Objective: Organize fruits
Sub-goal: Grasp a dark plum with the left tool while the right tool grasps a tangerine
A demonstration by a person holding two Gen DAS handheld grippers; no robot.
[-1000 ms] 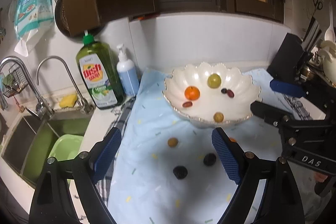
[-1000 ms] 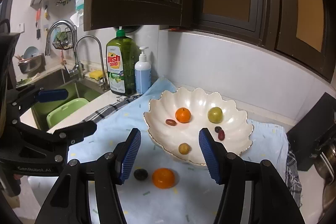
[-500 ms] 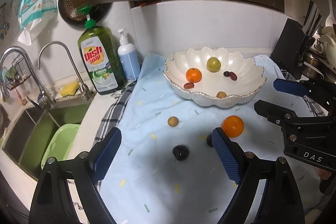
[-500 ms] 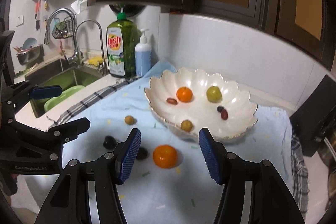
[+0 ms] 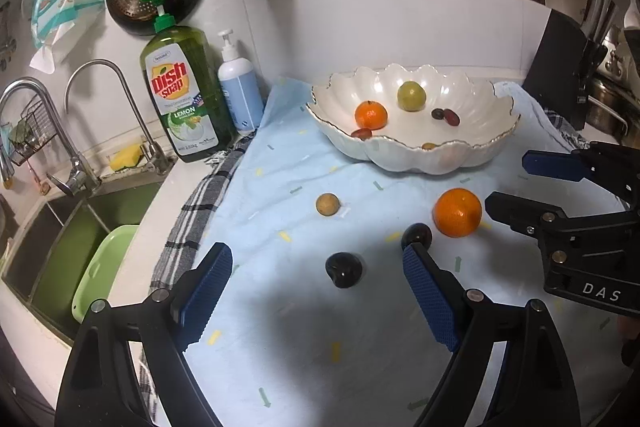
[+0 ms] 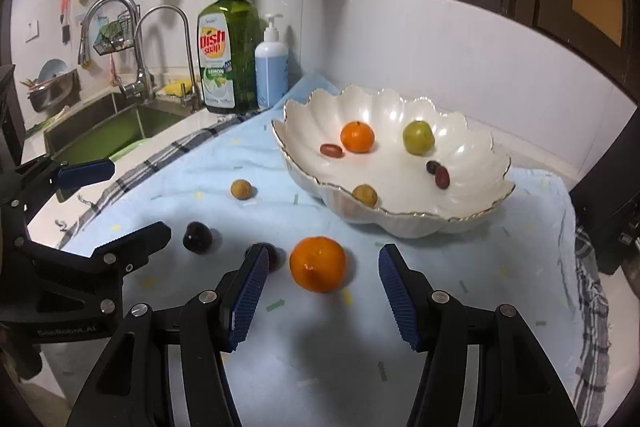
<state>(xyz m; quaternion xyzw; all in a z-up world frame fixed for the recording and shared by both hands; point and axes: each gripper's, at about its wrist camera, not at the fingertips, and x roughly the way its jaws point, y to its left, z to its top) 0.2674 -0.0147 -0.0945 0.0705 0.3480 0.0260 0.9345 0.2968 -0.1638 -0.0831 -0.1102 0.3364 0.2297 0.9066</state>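
A white scalloped bowl [image 5: 400,159] [image 6: 416,223] holds a small orange, a green fruit, several small red and brown fruits. On the blue cloth lie a big orange [image 5: 458,211] [image 6: 317,264], two dark plums [image 5: 344,269] [image 5: 417,235] and a brown longan [image 5: 327,204] [image 6: 241,189]. My left gripper [image 5: 316,291] is open and empty, just short of the nearer plum. My right gripper [image 6: 318,291] is open and empty, with the big orange just ahead of its fingertips.
A dish soap bottle [image 5: 182,95] and a pump bottle [image 5: 239,87] stand at the back left. A sink [image 5: 60,247] with a green basin and taps [image 5: 80,131] lies left. A black block [image 5: 560,83] stands right. A checked towel edges the cloth.
Both grippers have drawn back and lowered toward the cloth. The loose fruits now lie closer in front of the fingers. Both stay open.
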